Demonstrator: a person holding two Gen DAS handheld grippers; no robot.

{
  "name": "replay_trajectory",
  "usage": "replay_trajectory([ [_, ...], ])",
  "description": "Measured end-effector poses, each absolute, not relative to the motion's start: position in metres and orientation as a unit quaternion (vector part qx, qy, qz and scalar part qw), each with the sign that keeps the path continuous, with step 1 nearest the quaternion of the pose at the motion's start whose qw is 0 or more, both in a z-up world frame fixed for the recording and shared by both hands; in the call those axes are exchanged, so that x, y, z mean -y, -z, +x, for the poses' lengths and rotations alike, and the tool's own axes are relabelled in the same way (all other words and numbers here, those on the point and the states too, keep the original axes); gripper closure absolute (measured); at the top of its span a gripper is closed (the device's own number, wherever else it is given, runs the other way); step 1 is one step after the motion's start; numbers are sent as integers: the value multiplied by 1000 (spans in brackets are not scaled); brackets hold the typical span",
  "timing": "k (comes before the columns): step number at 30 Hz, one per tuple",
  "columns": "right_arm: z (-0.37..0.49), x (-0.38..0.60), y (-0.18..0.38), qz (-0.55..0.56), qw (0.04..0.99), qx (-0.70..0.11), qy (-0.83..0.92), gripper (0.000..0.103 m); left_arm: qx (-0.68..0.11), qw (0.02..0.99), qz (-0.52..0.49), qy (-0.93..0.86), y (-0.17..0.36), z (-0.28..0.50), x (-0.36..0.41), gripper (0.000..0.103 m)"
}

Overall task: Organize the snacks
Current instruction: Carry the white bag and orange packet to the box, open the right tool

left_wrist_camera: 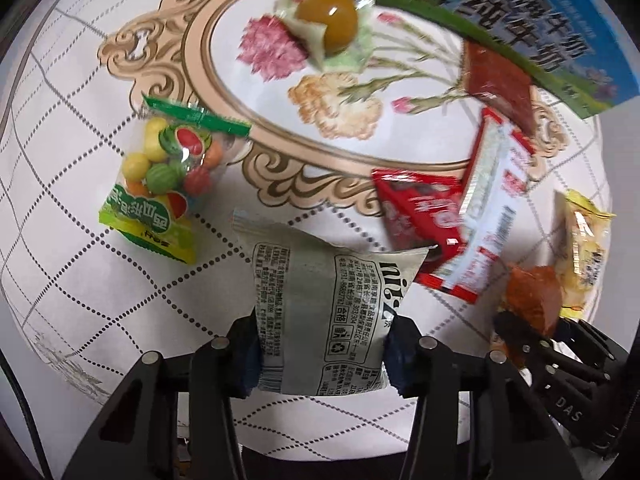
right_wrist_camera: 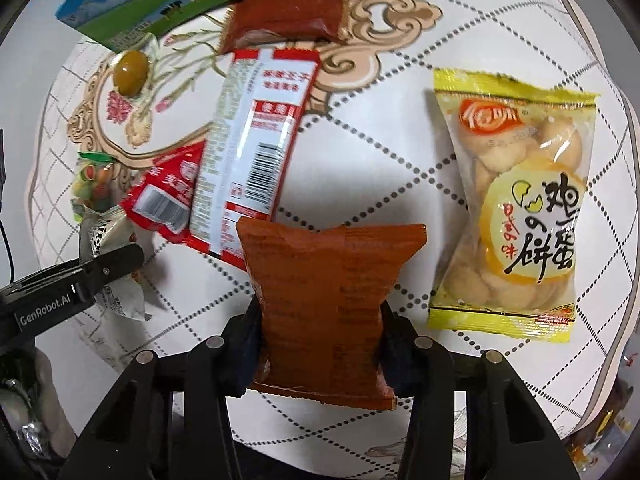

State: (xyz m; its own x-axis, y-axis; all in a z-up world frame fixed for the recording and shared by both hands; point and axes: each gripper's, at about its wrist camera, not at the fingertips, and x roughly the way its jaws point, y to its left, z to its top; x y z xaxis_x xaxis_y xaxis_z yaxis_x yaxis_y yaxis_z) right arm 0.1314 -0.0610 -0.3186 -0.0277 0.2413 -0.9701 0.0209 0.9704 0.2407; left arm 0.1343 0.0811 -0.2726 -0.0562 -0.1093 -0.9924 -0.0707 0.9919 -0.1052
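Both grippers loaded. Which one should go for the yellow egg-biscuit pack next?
Right, after unloading. The yellow egg-biscuit pack lies just beside the right gripper, now shut on the orange packet. The left gripper holds the grey packet, farther off.

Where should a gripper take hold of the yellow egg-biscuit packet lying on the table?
Judging by its shape, across the narrow waist of the yellow egg-biscuit packet, from above: it lies flat, clear of the other packets, and the bulging ends look too wide for the fingers.

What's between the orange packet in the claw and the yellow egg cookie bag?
Nothing: in the right wrist view only bare tablecloth separates the orange packet and yellow cookie bag.
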Motion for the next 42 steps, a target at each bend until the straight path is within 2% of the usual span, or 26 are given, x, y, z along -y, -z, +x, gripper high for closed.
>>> replay_trajectory([
  [3,135,64,296,106,700,-700,-92,52,-716,694,-72,32,246,133,-77,57],
  [8,163,72,221,130,743,-646,-120,52,-673,729,-101,74,173,148,-66,57],
  [14,230,79,135,127,804,-567,-127,52,-624,763,-131,107,100,217,-58,57],
  [18,285,91,106,107,830,-537,-107,52,-605,781,-123,99,82,274,-53,57],
  [21,322,100,102,84,840,-529,-88,52,-607,784,-103,80,93,322,-51,57],
  [27,388,120,147,77,811,-577,-56,52,-646,760,-63,37,140,386,-48,57],
  [34,416,125,202,52,778,-624,-42,52,-688,725,-40,17,202,411,-54,57],
  [36,415,125,216,57,761,-645,-42,49,-703,710,-41,19,213,412,-56,57],
  [37,417,126,223,56,751,-657,-40,45,-704,709,-44,17,218,413,-57,54],
  [38,417,126,226,52,747,-662,-36,30,-701,712,-44,15,219,413,-58,52],
  [39,417,126,228,50,746,-663,-33,12,-694,719,-45,14,218,414,-58,42],
  [40,417,126,228,49,746,-664,-33,8,-689,723,-45,17,217,414,-58,24],
  [42,417,126,230,49,743,-667,-33,7,-684,728,-45,17,216,415,-58,12],
])
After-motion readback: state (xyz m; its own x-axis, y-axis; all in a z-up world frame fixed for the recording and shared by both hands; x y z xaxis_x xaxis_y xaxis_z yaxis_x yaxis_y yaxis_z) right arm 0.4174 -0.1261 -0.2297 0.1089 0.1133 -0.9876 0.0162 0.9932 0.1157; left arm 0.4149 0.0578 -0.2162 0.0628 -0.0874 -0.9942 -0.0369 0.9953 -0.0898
